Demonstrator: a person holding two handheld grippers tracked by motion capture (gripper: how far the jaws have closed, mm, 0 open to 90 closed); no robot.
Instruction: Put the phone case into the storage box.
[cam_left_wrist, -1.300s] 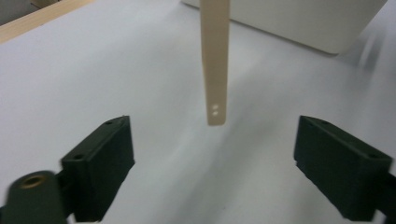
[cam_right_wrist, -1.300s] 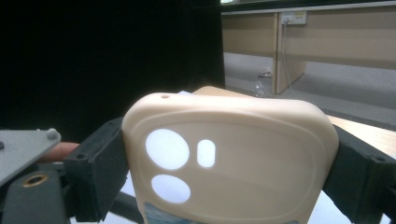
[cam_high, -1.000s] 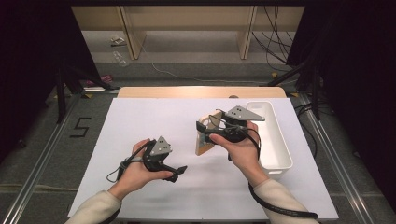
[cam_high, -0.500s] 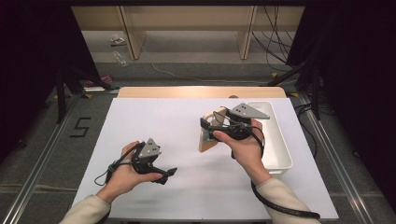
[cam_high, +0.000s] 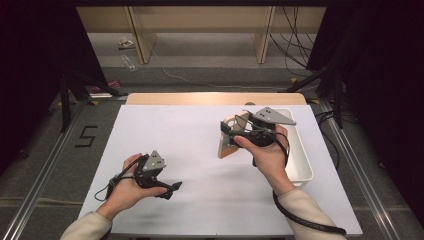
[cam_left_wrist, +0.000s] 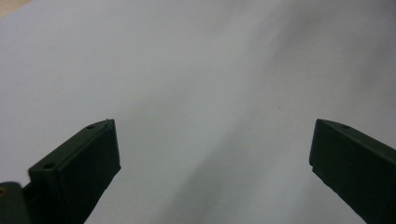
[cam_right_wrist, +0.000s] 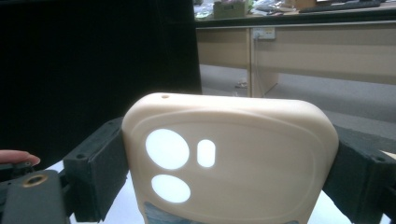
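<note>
Moved: left tool (cam_high: 172, 187) has slid back toward the person and to the left since a second ago; right tool (cam_high: 231, 136) has gone a little way up and to the right with its load.
Right tool: its two black jaws press on both sides of a cream phone case (cam_right_wrist: 229, 158), so it is holding the case tight.
Phone case: it has two round holes and one small long hole for a camera. From above, the phone case (cam_high: 231, 142) is lifted, tilted, with its low end near the white sheet.
Right hand: right hand (cam_high: 267, 152) grips the tool from behind, and a black cable (cam_high: 305, 222) runs down past the sleeve.
Left tool: jaws stand wide apart with nothing between them. Its own view looks down at plain white sheet between the two black jaws.
Left hand: left hand (cam_high: 127, 187) holds this tool low over the near left part of the tabletop, well apart from the case.
Tabletop: tabletop (cam_high: 165, 127) is covered in white, with a strip of wood at the far edge.
Tray: a white tray (cam_high: 300, 165) sits on the right side, just beside the right hand.
Floor: grey, with a dark number five (cam_high: 86, 136) marked to the left of the tabletop.
</note>
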